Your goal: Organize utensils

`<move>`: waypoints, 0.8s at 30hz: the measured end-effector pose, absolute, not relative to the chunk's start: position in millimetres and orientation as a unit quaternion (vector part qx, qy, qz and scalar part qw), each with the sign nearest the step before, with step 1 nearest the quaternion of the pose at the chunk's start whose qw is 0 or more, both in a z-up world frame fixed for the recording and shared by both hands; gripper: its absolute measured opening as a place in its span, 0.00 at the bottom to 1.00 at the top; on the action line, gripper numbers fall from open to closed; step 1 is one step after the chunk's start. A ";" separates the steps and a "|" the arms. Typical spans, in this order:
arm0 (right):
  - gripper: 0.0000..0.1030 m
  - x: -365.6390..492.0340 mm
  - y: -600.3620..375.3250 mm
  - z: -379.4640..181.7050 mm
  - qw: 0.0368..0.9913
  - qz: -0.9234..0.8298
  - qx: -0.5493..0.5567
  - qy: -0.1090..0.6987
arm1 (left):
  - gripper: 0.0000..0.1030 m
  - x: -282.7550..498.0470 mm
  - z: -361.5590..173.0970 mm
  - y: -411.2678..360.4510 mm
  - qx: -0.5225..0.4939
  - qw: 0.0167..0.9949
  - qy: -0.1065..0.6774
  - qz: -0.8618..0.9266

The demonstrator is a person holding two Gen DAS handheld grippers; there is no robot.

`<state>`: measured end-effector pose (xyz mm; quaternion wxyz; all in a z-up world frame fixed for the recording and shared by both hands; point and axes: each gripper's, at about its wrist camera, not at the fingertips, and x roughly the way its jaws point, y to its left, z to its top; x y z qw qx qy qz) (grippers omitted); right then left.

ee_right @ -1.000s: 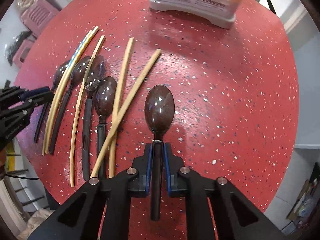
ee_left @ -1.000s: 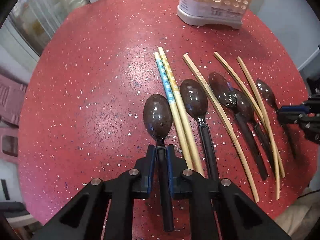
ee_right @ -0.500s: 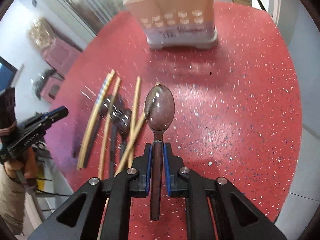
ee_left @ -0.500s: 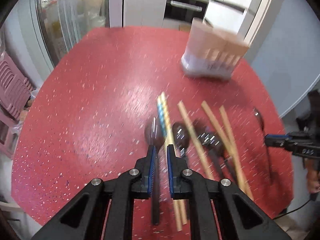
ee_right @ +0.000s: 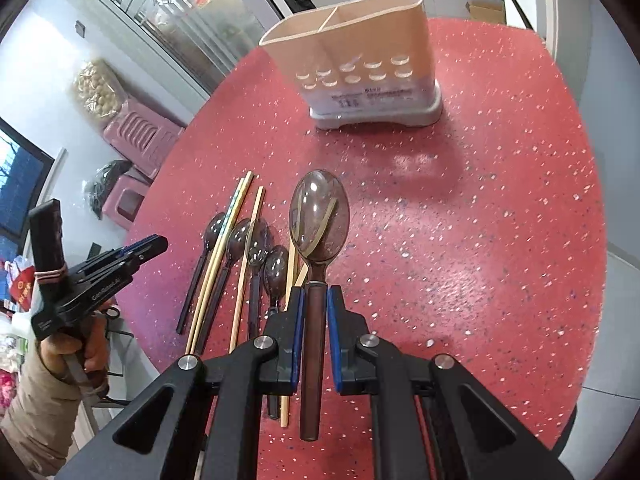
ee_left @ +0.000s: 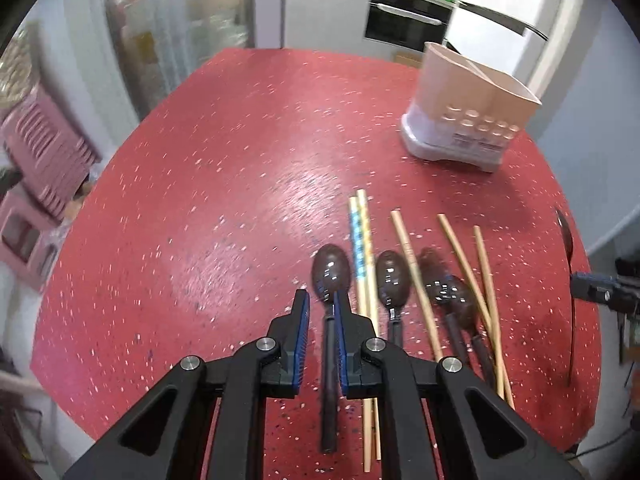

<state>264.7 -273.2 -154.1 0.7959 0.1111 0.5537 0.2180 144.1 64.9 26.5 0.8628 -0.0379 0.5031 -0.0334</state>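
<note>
A dark translucent spoon (ee_left: 331, 272) lies on the red speckled table (ee_left: 200, 200), leftmost in a row of spoons and chopsticks (ee_left: 404, 248). My left gripper (ee_left: 319, 300) hovers over its handle. Its jaws are opening and the handle runs loose between them, close to the right pad. My right gripper (ee_right: 314, 292) is shut on the handle of another dark spoon (ee_right: 319, 220), held above the table with its bowl pointing towards the beige two-part utensil holder (ee_right: 360, 52). Seen from the left wrist, the right gripper (ee_left: 592, 288) and its spoon (ee_left: 566, 236) are at the far right.
The holder (ee_left: 472, 120) stands at the table's far right side. Three more spoons (ee_right: 258, 244) and several chopsticks (ee_right: 240, 200) lie side by side. Pink stools (ee_right: 136, 140) stand beyond the left edge. A hand (ee_right: 80, 352) grips the left gripper (ee_right: 152, 244).
The left jaws, earlier clamped on the spoon's handle, have spread and the spoon lies loose. Both grippers rose and tipped up. The right one lifted its spoon off the table.
</note>
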 end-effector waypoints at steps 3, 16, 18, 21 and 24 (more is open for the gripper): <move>0.12 260.8 -271.2 -156.6 0.792 0.223 0.111 0.557 | 1.00 142.0 20.3 70.3 -0.029 0.869 0.494 -0.009; 0.12 253.1 -275.1 -162.7 0.788 0.223 0.124 0.560 | 1.00 156.2 -50.6 59.3 0.063 0.833 0.549 -0.009; 0.12 253.1 -276.2 -162.9 0.789 0.222 0.126 0.559 | 1.00 158.1 -59.5 62.0 0.058 0.828 0.557 -0.011; 0.12 253.0 -277.6 -162.9 0.790 0.221 0.126 0.558 | 1.00 163.7 -68.6 63.1 0.054 0.825 0.562 -0.018; 0.12 255.1 -279.4 -164.5 0.790 0.219 0.128 0.559 | 1.00 168.8 -74.6 61.4 0.056 0.820 0.569 -0.031</move>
